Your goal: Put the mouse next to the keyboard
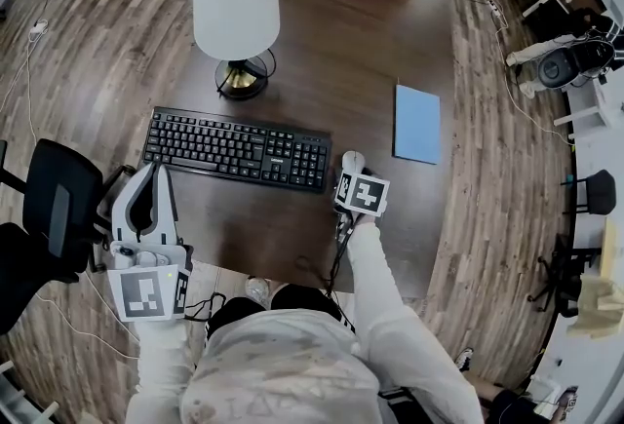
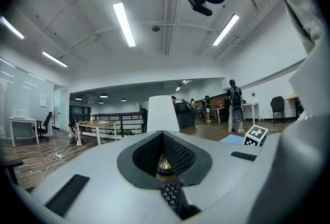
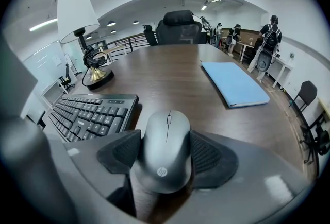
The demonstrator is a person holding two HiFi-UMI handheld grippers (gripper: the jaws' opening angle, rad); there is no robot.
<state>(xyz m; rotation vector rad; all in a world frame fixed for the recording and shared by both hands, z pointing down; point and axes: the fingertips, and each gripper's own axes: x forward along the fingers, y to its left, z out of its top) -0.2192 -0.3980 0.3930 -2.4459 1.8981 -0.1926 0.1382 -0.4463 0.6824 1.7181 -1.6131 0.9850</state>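
Note:
A grey mouse [image 3: 166, 148] sits between my right gripper's [image 3: 166, 139] black pads [image 3: 122, 152], which press on both its sides. It is just right of the black keyboard's [image 3: 87, 115] right end. In the head view the mouse [image 1: 352, 161] pokes out ahead of the right gripper [image 1: 351, 176], close to the keyboard [image 1: 237, 148] on the dark wooden table [image 1: 380, 42]. My left gripper [image 1: 154, 169] hangs at the table's front left corner, tips together and holding nothing. Its own view shows the pads [image 2: 178, 158] meeting in a V.
A white-shaded lamp [image 1: 236, 3] stands behind the keyboard. A blue notebook [image 1: 417, 124] lies right of the mouse. A black office chair [image 1: 58, 208] is left of me, and another chair [image 3: 179, 26] stands at the table's far side. People stand in the background.

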